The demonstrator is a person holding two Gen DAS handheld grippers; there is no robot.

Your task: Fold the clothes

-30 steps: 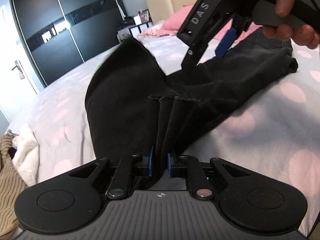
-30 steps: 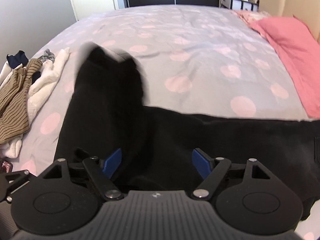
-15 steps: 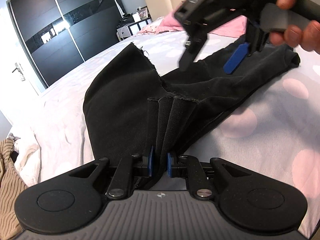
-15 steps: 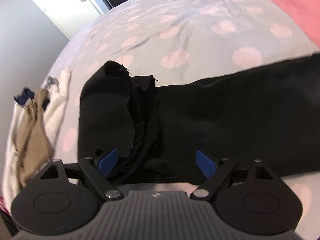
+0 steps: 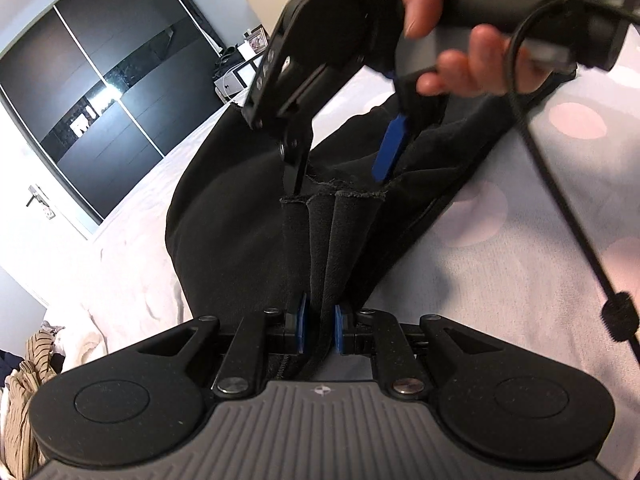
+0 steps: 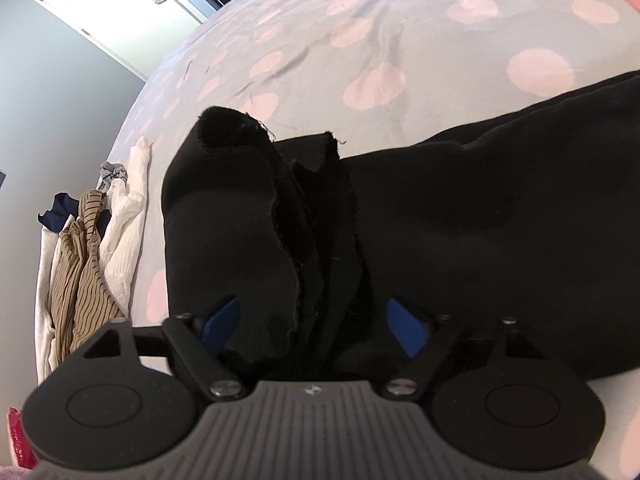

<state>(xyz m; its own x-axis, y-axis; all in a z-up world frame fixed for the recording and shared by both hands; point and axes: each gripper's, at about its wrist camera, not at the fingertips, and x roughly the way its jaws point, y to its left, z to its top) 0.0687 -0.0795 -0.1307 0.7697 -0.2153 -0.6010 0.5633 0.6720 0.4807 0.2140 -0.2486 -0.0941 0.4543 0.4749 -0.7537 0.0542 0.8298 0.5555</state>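
1. The clothes pile (image 6: pixel 84 264), striped and white, lies at the far left edge of the bed (image 6: pixel 400 40), well apart from the work.
2. The trousers (image 6: pixel 500 216), black, lie across the spotted bed cover. Their long axis runs from the gathered hems (image 6: pixel 316 220) at the left out to the right in the right wrist view.
3. The left gripper (image 5: pixel 319 328) is pinched narrow on the bunched hems (image 5: pixel 320 240); the cloth rises straight out from between its blue pads (image 5: pixel 301 326).
4. From that grip the trousers (image 5: pixel 224 220) run away up the frame toward the far end, so the left hand anchors one end of the long axis.
5. The right gripper (image 6: pixel 314 322) stands wide with its jaws closing. The hem layers hang between them, but neither blue pad (image 6: pixel 408 326) presses the cloth yet.
6. In the left wrist view the right gripper (image 5: pixel 340 168) comes in from above, just past the hem edge, held by a hand (image 5: pixel 460 40).
7. Judgement: the right gripper is the one placed to take the hems. The rest of the trousers lies to its right, so any fold would carry the hems along that axis toward the far end.
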